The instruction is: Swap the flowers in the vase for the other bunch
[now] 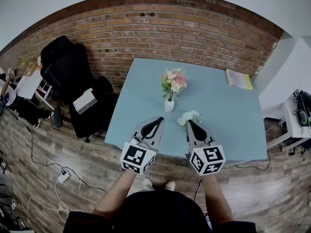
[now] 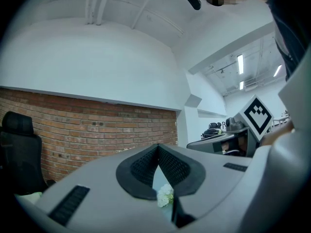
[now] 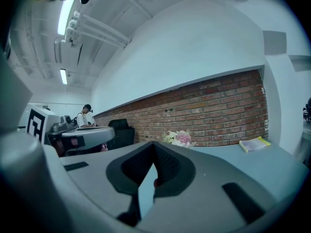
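A small white vase (image 1: 169, 105) stands upright in the middle of the light blue table (image 1: 228, 125), holding a pink and cream bunch (image 1: 174, 81). This bunch also shows in the right gripper view (image 3: 179, 138), beyond the jaws. A white bunch (image 1: 188, 116) lies on the table in front of the vase, and part of it (image 2: 165, 195) shows below the left jaws. My left gripper (image 1: 159, 119) is shut and empty, near the front edge left of the white bunch. My right gripper (image 1: 190, 122) is also shut and empty, its tip right next to the white bunch.
A yellow-green book (image 1: 239, 79) lies at the table's far right. A black office chair (image 1: 73, 76) with a white box (image 1: 85, 101) stands left of the table against the brick wall (image 1: 160, 28). White shelving (image 1: 297, 118) stands right. A person (image 3: 83, 115) is far behind.
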`<action>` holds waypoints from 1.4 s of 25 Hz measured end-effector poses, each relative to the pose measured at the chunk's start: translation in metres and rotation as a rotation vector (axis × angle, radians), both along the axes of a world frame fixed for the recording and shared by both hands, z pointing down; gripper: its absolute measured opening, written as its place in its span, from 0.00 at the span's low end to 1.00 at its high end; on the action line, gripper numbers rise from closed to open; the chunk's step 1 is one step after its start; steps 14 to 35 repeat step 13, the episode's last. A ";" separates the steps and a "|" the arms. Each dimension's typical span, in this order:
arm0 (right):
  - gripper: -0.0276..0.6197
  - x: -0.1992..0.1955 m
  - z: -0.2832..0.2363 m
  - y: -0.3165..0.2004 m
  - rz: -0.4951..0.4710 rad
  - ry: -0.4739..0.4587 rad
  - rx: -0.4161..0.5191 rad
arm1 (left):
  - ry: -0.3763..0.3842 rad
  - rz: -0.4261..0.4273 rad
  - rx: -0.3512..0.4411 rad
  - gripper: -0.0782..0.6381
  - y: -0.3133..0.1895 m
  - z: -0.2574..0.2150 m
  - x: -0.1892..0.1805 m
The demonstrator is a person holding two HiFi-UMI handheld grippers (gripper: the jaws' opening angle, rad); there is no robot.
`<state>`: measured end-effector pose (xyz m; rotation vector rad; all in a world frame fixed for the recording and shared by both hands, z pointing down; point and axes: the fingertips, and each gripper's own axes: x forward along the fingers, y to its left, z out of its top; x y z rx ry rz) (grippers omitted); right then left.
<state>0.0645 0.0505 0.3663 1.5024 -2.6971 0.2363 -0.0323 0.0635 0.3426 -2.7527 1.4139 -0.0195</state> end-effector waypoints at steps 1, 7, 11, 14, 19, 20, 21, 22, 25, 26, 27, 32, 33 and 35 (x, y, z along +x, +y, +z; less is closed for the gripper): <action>0.06 -0.001 0.000 0.000 0.001 0.000 -0.001 | 0.000 0.002 -0.001 0.12 -0.001 0.000 -0.001; 0.06 -0.009 0.001 -0.001 0.002 0.009 -0.005 | 0.008 0.013 0.010 0.12 -0.004 -0.007 -0.005; 0.06 -0.015 0.000 -0.002 -0.001 0.015 -0.007 | 0.011 0.013 0.009 0.12 -0.005 -0.008 -0.011; 0.06 -0.018 0.000 -0.001 -0.001 0.018 -0.008 | 0.014 0.011 0.006 0.12 -0.005 -0.008 -0.014; 0.06 -0.018 0.000 -0.001 -0.001 0.018 -0.008 | 0.014 0.011 0.006 0.12 -0.005 -0.008 -0.014; 0.06 -0.018 0.000 -0.001 -0.001 0.018 -0.008 | 0.014 0.011 0.006 0.12 -0.005 -0.008 -0.014; 0.06 -0.018 0.000 -0.001 -0.001 0.018 -0.008 | 0.014 0.011 0.006 0.12 -0.005 -0.008 -0.014; 0.06 -0.018 0.000 -0.001 -0.001 0.018 -0.008 | 0.014 0.011 0.006 0.12 -0.005 -0.008 -0.014; 0.06 -0.018 0.000 -0.001 -0.001 0.018 -0.008 | 0.014 0.011 0.006 0.12 -0.005 -0.008 -0.014; 0.06 -0.018 0.000 -0.001 -0.001 0.018 -0.008 | 0.014 0.011 0.006 0.12 -0.005 -0.008 -0.014; 0.06 -0.018 0.000 -0.001 -0.001 0.018 -0.008 | 0.014 0.011 0.006 0.12 -0.005 -0.008 -0.014; 0.06 -0.018 0.000 -0.001 -0.001 0.018 -0.008 | 0.014 0.011 0.006 0.12 -0.005 -0.008 -0.014; 0.06 -0.018 0.000 -0.001 -0.001 0.018 -0.008 | 0.014 0.011 0.006 0.12 -0.005 -0.008 -0.014; 0.06 -0.018 0.000 -0.001 -0.001 0.018 -0.008 | 0.014 0.011 0.006 0.12 -0.005 -0.008 -0.014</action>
